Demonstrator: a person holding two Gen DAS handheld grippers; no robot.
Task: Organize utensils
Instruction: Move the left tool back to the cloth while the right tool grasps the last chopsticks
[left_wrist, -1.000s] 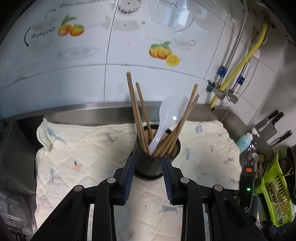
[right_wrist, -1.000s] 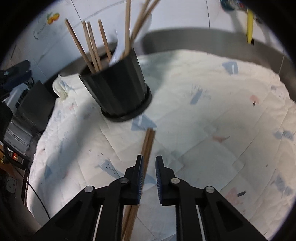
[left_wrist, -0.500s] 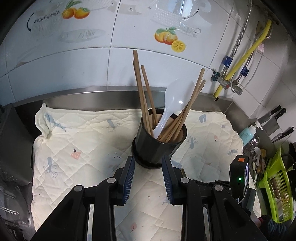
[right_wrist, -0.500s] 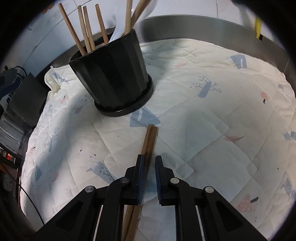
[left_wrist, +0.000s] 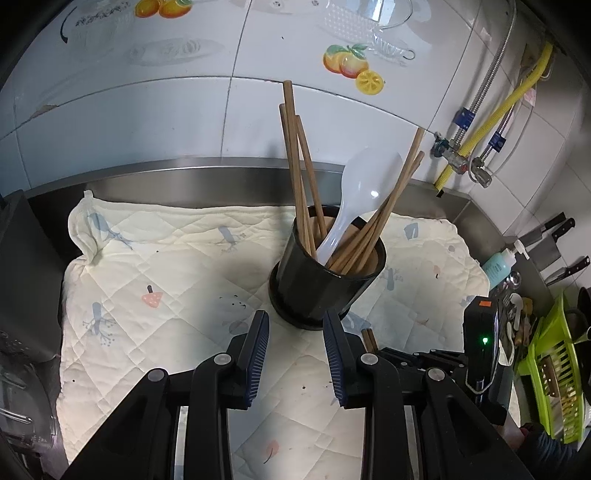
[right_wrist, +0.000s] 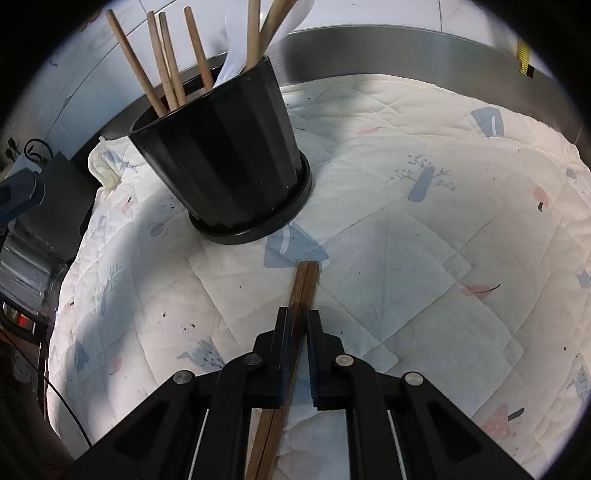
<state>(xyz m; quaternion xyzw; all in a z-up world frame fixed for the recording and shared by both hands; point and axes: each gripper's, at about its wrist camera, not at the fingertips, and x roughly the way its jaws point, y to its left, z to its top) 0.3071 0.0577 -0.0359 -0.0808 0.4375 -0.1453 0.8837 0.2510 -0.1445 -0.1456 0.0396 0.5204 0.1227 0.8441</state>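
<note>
Just in front of the black utensil pot (right_wrist: 229, 158), the right gripper (right_wrist: 297, 328) pinches a pair of chopsticks (right_wrist: 301, 291), while the left gripper (left_wrist: 297, 328) hangs nearby, jaws spread.

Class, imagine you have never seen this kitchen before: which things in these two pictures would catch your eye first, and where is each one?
First, the black holder standing mid-cloth on the quilted cloth, bristling with wooden chopsticks and a white spoon. Next, the right gripper, its jaws closed on a dark pair of chopsticks pointing toward the holder. The left gripper waits open just in front of the holder.
</note>
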